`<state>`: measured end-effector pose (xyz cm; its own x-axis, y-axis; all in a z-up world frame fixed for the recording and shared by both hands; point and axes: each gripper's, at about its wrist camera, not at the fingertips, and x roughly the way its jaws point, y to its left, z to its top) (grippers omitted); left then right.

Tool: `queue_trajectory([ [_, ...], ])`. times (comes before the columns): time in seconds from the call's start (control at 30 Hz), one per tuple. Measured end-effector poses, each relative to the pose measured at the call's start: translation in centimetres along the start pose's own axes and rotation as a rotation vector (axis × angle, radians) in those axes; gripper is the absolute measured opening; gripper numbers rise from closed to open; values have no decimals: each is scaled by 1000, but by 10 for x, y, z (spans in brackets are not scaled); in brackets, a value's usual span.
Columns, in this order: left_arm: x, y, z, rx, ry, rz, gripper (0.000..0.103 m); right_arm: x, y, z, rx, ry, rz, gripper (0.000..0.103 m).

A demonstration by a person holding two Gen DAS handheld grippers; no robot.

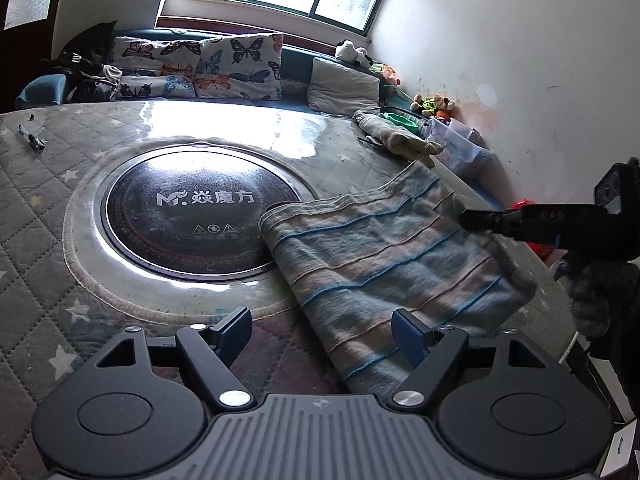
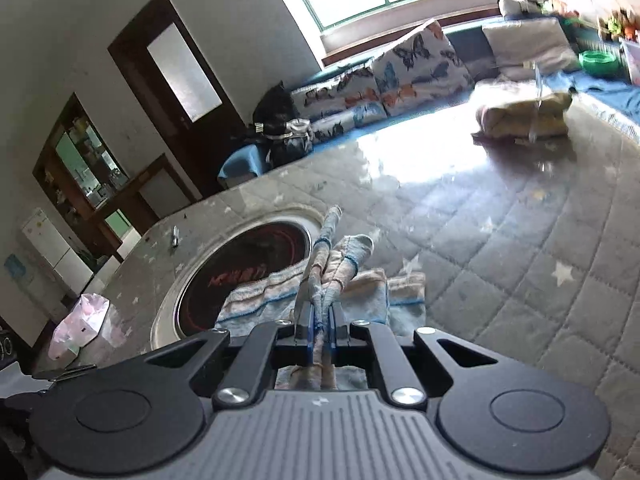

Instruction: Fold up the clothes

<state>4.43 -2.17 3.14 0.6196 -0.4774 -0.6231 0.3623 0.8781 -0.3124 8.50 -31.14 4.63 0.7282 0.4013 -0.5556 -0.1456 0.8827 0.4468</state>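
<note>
The striped cloth (image 1: 384,256) lies on the quilted table (image 1: 40,208), its left edge overlapping the round cooktop (image 1: 192,212) set into the table's middle. A bundled cloth (image 1: 396,136) sits behind it near the table's far right edge, and cushions (image 1: 236,66) line the bench beyond.

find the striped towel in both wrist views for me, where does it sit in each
Left wrist view: the striped towel lies folded right of centre on the table, its left edge over the round black cooktop, the right gripper at its far right edge.
Right wrist view: the towel sits at lower centre, an edge of it pinched up between the shut jaws.
Shared landmark: the cooktop, left of the towel in both views.
</note>
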Motion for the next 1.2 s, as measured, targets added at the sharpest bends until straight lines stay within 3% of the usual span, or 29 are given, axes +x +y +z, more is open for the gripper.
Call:
queue_trajectory([
  [0.2,2,-2,3,19,3,-6,79,12,-20,-13,77,49,-56,7],
  [0.33,9,-13,11,59,-11,-17,78,9,-27,-17,89,34,-72,14],
  [0.6,41,-40,26,123,-23,-62,76,-15,5,-31,-89,-17,-81,14],
  [0.77,64,-50,17,184,14,-43,73,-23,20,-55,-181,6,-66,13],
  [1.2,80,-47,11,203,69,-5,73,-44,-14,-86,-49,-7,-122,18],
])
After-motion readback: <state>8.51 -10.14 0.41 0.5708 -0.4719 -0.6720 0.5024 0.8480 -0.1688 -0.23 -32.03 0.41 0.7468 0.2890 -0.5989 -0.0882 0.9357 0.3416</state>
